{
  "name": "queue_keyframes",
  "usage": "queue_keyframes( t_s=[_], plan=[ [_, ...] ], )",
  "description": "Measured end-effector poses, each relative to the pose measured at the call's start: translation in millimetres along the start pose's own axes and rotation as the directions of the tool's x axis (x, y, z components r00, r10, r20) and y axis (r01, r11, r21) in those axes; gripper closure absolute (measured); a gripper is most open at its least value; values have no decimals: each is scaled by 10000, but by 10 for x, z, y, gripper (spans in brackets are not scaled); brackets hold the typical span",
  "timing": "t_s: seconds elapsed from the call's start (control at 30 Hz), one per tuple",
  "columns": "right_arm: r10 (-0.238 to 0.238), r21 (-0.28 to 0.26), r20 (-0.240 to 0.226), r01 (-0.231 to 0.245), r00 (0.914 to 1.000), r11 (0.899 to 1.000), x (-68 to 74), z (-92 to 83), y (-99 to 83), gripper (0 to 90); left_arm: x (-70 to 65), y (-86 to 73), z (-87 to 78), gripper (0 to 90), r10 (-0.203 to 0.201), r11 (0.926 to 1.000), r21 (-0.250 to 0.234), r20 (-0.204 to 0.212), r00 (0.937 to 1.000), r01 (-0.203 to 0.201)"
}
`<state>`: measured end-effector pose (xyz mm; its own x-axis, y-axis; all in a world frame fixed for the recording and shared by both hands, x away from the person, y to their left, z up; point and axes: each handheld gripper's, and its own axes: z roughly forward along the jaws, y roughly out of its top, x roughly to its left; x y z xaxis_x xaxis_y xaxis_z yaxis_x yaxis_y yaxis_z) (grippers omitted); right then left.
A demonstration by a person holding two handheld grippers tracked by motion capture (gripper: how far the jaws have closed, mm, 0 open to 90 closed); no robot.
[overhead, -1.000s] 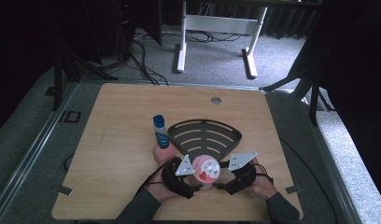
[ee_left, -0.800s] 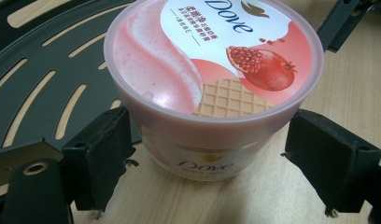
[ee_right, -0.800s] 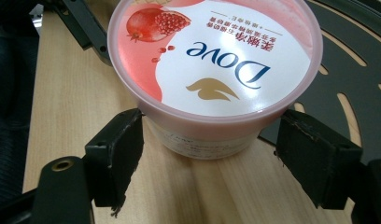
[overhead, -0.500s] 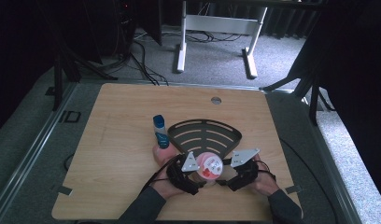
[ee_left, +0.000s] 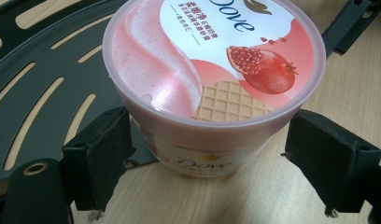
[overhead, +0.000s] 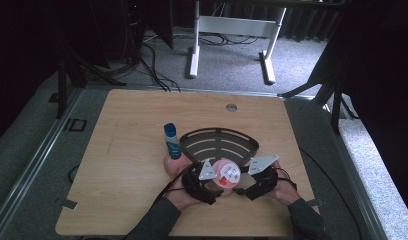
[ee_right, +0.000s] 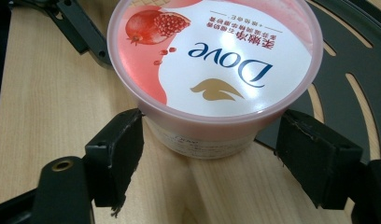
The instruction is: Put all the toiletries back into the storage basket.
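1. A pink Dove tub (overhead: 226,173) is seen in the lower middle of the high view, standing upright on the wooden table (overhead: 127,150) at the near edge of a black slotted fan-shaped rack (overhead: 219,142).
2. In the left gripper view the tub (ee_left: 212,79) fills the upper middle of the frame; its lid is printed with a pomegranate, a waffle pattern and the brand name. Its base rests partly on the bare wood and partly over the rack's edge (ee_left: 48,79), which takes up the upper left of that frame.
3. The left gripper (ee_left: 221,158) is spread wide: one black pad is seen at the lower left and the other at the lower right, on either side of the tub's lower wall. The lower-left pad lies just beside the wall; whether it touches cannot be told. The lower-right pad stands clear of it.
4. In the right gripper view the tub (ee_right: 214,70) is seen from the opposite side, with the rack (ee_right: 352,60) at the upper right.
5. The right gripper (ee_right: 209,161) is likewise spread, its pads flanking the tub with a gap at each side.
6. In the high view the left gripper (overhead: 204,181) is found just left of the tub and the right gripper (overhead: 253,181) just right of it, each held in a hand at the bottom of the frame.
7. A blue-capped bottle (overhead: 172,141) is seen left of the rack, close above the left hand (overhead: 181,192).
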<state>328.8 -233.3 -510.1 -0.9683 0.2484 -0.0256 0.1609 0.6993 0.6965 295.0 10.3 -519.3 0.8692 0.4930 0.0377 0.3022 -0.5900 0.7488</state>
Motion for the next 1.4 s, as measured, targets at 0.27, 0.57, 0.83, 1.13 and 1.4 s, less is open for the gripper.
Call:
queue_keyframes(
  t_s=[0.27,0.57,0.83,1.13,1.4],
  plan=[
    [100,-95,23,-99,9999,9999,-83,-25,-24,234,25,68,48,154,4,10000,9,-123,9999,-4],
    [119,91,32,-119,9999,9999,-177,-8,9,235,79,102,89,155,-133,9999,87,-314,9994,136],
    [168,150,69,-169,9998,9997,-256,29,45,235,127,135,111,155,-251,9996,133,-594,9979,259],
    [323,98,113,-324,9994,9994,-351,28,63,236,168,187,144,157,-361,9993,88,-869,9956,370],
    [444,167,138,-446,9989,9989,-431,43,75,235,211,224,179,164,-436,9989,134,-1052,9935,453]
  ],
)
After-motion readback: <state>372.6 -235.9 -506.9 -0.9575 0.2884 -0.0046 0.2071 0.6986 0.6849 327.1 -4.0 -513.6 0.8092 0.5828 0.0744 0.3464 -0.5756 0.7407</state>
